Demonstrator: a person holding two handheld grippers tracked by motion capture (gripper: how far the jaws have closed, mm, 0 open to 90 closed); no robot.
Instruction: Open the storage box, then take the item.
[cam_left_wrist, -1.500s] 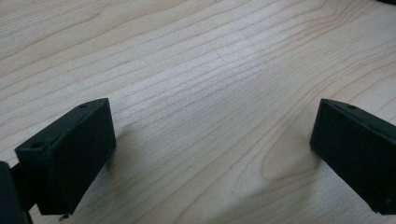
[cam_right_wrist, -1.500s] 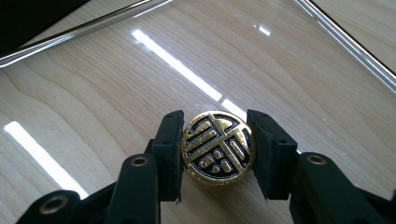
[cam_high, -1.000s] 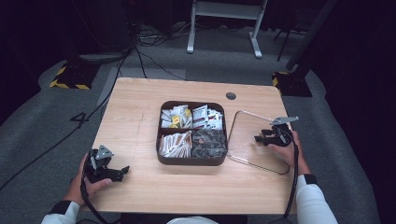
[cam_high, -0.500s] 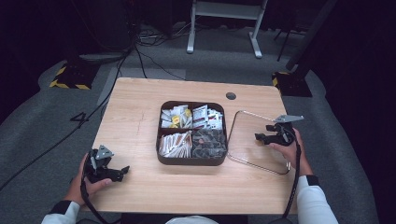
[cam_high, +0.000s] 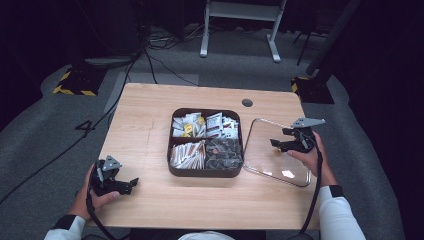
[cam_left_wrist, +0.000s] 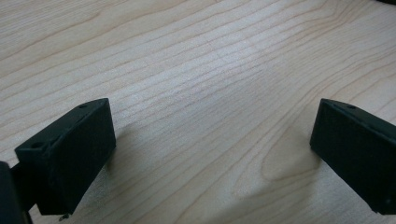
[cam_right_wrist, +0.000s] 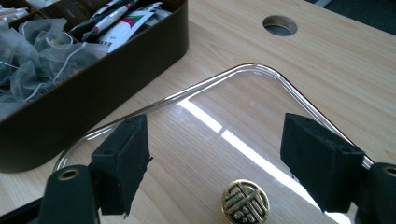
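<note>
A dark brown box (cam_high: 172, 170) with four compartments of sachets and tea bags stands mid-table. Its clear glass lid (cam_high: 270, 162) lies flat on the wood to the right of it. My right gripper (cam_high: 278, 144) hovers just above the lid. Its jaws have just been opening and stand open, with nothing pressed between them (cam_right_wrist: 217, 154). The lid's brass knob (cam_right_wrist: 245, 203) sits below the gap, untouched. My left gripper (cam_high: 129, 184) rests open on bare wood at the front left (cam_left_wrist: 212, 154).
The box's dark wall (cam_right_wrist: 93, 102) rises close on the left of the right gripper view. A round cable hole (cam_high: 247, 102) sits near the table's (cam_high: 150, 115) far edge. Black cables trail from both grippers toward the person's sleeves.
My right gripper has spread its jaws and lifted a little above the lid, which stays flat on the table. The left gripper has not moved.
</note>
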